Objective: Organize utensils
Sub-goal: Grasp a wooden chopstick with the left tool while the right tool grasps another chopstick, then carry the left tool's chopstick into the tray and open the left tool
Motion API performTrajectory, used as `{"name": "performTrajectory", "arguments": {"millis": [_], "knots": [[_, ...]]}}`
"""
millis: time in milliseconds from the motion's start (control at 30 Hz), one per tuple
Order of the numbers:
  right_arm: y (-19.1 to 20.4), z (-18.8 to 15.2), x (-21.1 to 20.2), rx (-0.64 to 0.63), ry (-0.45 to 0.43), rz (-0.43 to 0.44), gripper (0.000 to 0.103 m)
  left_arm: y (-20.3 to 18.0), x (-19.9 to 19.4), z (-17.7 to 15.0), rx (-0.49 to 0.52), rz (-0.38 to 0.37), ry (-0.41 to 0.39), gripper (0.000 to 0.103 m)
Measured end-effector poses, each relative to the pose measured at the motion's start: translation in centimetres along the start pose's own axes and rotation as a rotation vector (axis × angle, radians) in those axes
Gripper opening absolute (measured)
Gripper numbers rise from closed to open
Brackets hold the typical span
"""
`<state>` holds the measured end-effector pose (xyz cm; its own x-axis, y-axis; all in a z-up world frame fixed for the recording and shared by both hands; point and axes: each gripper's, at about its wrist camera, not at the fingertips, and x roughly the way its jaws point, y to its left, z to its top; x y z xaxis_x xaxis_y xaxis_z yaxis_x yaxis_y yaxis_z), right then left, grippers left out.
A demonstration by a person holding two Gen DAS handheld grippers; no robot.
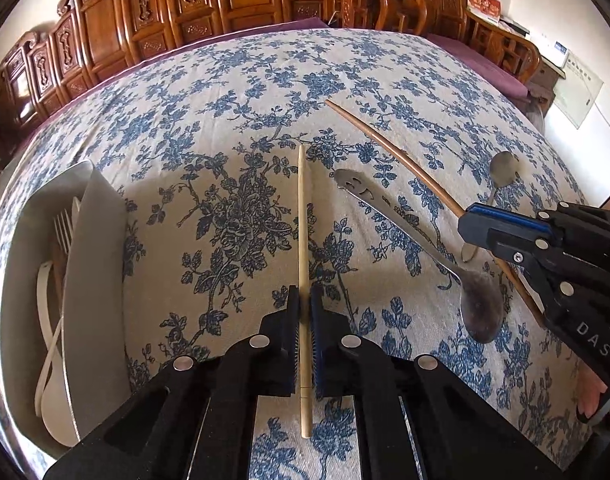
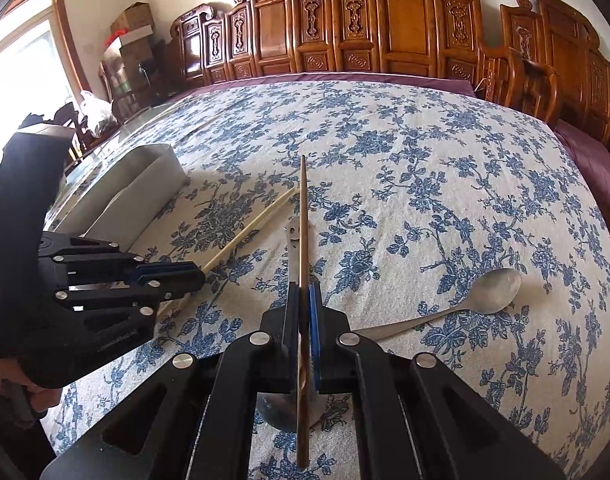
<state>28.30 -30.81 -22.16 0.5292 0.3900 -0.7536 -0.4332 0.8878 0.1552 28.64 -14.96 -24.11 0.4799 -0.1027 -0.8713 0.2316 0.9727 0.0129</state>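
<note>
My left gripper (image 1: 304,296) is shut on a pale bamboo chopstick (image 1: 302,220), which runs straight ahead between the pads just over the cloth. To its right, my right gripper (image 2: 304,292) is shut on a dark brown chopstick (image 2: 303,220) that slants over a large metal spoon (image 1: 481,312). A smaller metal spoon (image 2: 493,290) lies on the cloth to the right. A white utensil organizer (image 1: 93,280) at the far left holds a fork (image 1: 63,226) and white utensils. In the right wrist view the left gripper (image 2: 199,276) grips the pale chopstick (image 2: 249,232).
A blue floral tablecloth (image 1: 233,92) covers the whole table. Carved wooden chairs (image 2: 401,24) line its far edge, with a purple cushion strip behind. A person's hand (image 1: 597,400) holds the right gripper's handle. Boxes and a window stand at the left in the right wrist view.
</note>
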Motion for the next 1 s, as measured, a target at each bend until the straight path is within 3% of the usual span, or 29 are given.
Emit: {"name": "performTrajectory", "arguments": {"millis": [1000], "knots": [[7.4,0.1,-0.8,-0.068,0.021,-0.068,0.006,8.8,-9.8,-2.7,-0.034,-0.022,-0.159,0.005]]}}
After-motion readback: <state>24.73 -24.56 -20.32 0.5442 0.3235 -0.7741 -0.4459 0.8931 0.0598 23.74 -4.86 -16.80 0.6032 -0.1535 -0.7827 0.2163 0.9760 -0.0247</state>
